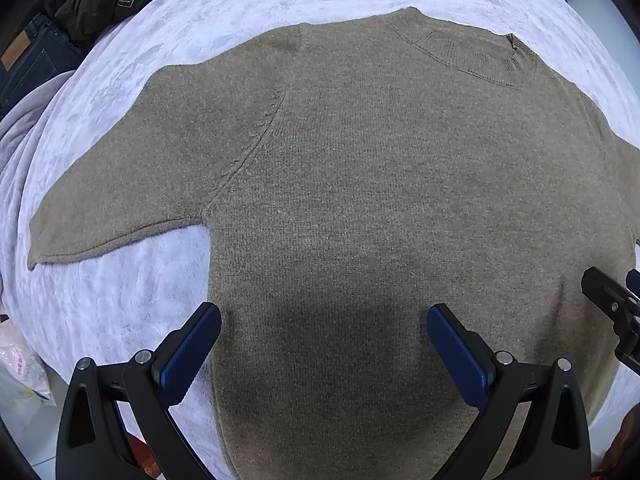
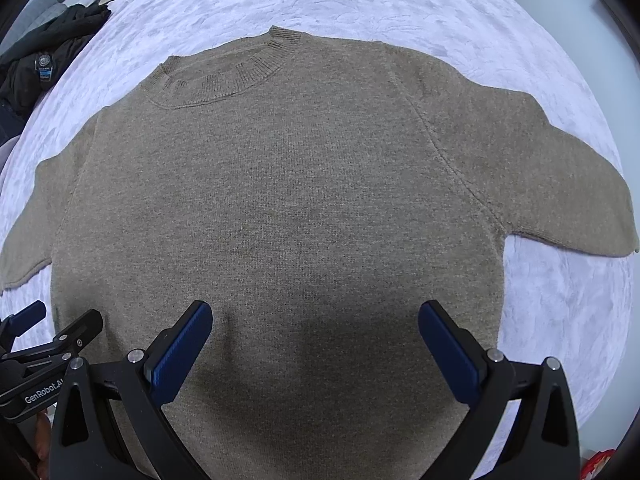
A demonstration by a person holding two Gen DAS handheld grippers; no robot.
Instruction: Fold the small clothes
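Note:
A brown knit short-sleeved sweater (image 1: 360,184) lies flat on a white plush blanket (image 1: 120,280), collar (image 1: 472,52) at the far side, sleeves spread out. It also fills the right wrist view (image 2: 280,200), with its collar (image 2: 224,80) at the upper left. My left gripper (image 1: 324,336) is open and empty, above the sweater's lower left part. My right gripper (image 2: 316,332) is open and empty, above the lower right part. Each gripper shows at the edge of the other's view: the right one (image 1: 616,312) and the left one (image 2: 48,344).
A black jacket (image 1: 100,4) and dark jeans (image 1: 28,64) lie at the blanket's far left edge; the jacket also shows in the right wrist view (image 2: 48,60). A plastic bag (image 1: 20,376) sits on the floor at the left. A red item (image 2: 600,464) is at the lower right.

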